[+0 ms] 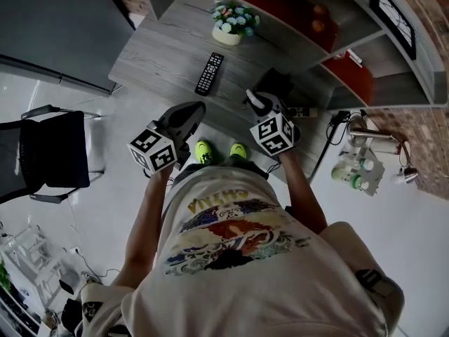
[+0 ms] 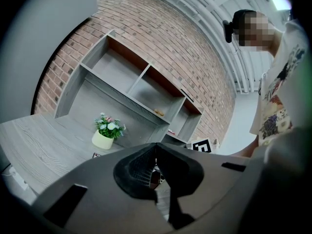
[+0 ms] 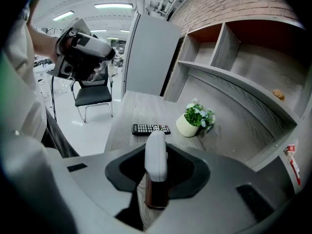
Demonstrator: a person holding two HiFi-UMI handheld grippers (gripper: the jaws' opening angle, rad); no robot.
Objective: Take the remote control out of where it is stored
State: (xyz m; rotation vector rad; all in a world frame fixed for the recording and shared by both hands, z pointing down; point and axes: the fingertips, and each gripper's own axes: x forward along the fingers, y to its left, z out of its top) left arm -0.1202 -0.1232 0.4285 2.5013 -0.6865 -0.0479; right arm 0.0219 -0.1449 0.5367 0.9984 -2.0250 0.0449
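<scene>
**Ana:** Head view shows the big grey wooden desk point(image 1: 161, 51). Where's the remote?

**Ben:** The right claw point(image 3: 155, 182) pinches the slim white remote control point(image 3: 156, 155) over the desk's near side. Its long side points out along the claw. The left claw point(image 2: 156, 152), pressed together and empty, waits beside.

Ahead of the right tool point(image 3: 156, 165) spreads a grey wood-grain tabletop point(image 3: 127, 106). On it lie a black rectangular remote control point(image 3: 151, 129) and, just right of that, a cream round flower pot point(image 3: 186, 126).
</scene>
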